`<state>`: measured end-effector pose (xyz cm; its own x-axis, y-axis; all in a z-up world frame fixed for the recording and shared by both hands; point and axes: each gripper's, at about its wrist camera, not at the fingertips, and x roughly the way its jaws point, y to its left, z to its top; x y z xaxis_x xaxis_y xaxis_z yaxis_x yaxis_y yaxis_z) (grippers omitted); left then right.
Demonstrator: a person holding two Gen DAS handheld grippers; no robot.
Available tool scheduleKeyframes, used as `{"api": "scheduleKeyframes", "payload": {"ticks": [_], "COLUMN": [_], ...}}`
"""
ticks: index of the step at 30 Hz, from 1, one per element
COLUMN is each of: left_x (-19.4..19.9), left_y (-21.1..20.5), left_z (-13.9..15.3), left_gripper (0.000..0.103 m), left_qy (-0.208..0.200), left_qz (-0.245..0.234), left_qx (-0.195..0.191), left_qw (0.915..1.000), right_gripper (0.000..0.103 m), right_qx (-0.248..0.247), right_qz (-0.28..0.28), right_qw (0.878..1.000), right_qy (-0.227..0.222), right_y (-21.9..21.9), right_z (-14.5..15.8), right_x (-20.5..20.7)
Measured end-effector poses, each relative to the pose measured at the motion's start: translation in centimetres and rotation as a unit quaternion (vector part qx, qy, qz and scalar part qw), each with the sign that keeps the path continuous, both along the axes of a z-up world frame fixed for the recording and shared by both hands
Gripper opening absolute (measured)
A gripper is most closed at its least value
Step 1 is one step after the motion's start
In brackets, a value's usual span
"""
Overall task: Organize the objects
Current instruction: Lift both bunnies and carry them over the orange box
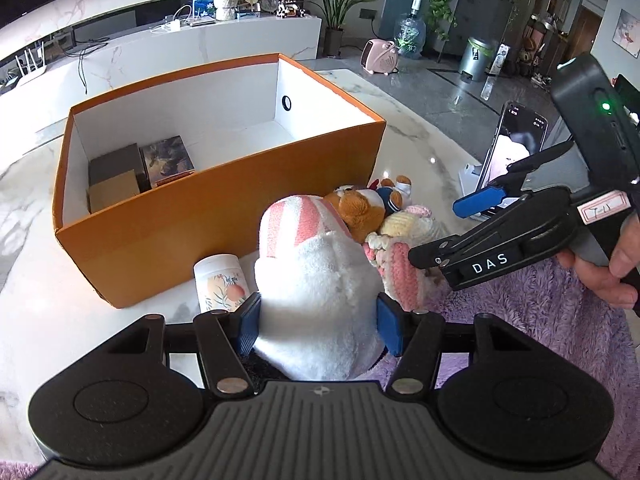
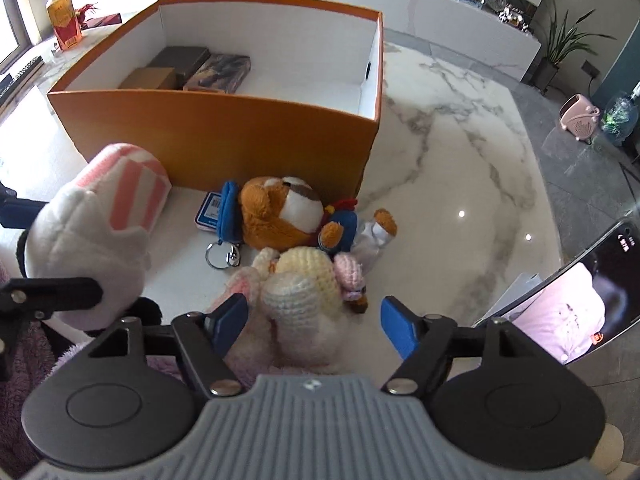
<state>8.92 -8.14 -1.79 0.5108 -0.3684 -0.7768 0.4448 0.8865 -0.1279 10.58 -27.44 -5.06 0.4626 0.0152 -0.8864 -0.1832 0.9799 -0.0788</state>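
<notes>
Here the work surface is a glossy white marble tabletop with grey veining (image 2: 460, 152), catching bright spots of light. On it stands an open orange cardboard box with a white lining (image 1: 224, 208), and at one end of its floor lie three small packs side by side: a dark grey box (image 1: 114, 164), a plain brown carton (image 1: 114, 196) and a box with a dark painted picture (image 1: 168, 158).

The left gripper (image 1: 318, 322) is clenched on a white plush toy with a pink-striped end (image 1: 316, 280), its blue pads pressing the toy's sides, and the toy is held off the table in front of the orange box's near wall. Beside it a white jar with a peach print (image 1: 220, 286) stands on the marble, close against the box.

The right gripper (image 2: 316, 328) is released, its blue pads spread on either side of a cream and pink crocheted doll (image 2: 304, 292) without pressing it; the doll lies on the table. Just beyond it lie a brown plush bear in a blue outfit (image 2: 288, 216), a metal key ring (image 2: 222, 254) and a small blue card with a barcode (image 2: 210, 210).

A fuzzy lilac blanket (image 1: 540, 320) covers the near edge. A smartphone propped on a white stand (image 2: 560, 304) faces the table's right side. Behind, a long white marble counter (image 1: 200, 46) carries cables and ornaments, with potted plants (image 1: 336, 12), a pink heater (image 1: 380, 56) and a steel bin (image 1: 476, 58) on the grey floor.
</notes>
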Motion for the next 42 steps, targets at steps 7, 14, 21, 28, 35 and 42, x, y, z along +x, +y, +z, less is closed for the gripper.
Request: {"api": "scheduleKeyframes", "payload": {"ticks": [7,14,21,28,35,42], "left_x": [0.2,0.4,0.2,-0.5,-1.6,-2.5], "left_y": [0.4,1.1,1.7,2.1,2.5,2.8], "left_z": [-0.2,-0.6,-0.9,-0.2,0.9,2.5], "left_gripper": [0.069,0.069,0.069,0.069,0.069,0.069], "left_qy": [0.003,0.012,0.018,0.01,-0.005,-0.027], "left_qz": [0.004,0.009,0.013,0.013,0.015,0.016], "left_qx": [-0.011,-0.02,-0.029,-0.036,-0.038,-0.045], "left_qw": [0.9999,0.9997,0.9994,0.9992,0.9991,0.9985], "right_gripper": [0.08,0.08,0.078,0.063,0.057,0.056], "right_qx": [0.028,0.086,0.057,0.045,0.016,0.019], "right_qz": [0.016,-0.048,-0.06,-0.062,-0.055,-0.045], "right_qw": [0.999,0.991,0.992,0.994,0.998,0.998], "right_qy": [0.036,0.095,0.091,0.071,0.023,-0.029], "right_y": [0.0,0.2,1.3,1.4,2.9,3.6], "right_z": [-0.7,-2.6,-3.9,-3.5,-1.0,2.8], "right_x": [1.4,2.5,2.5,1.4,-0.2,-2.2]}}
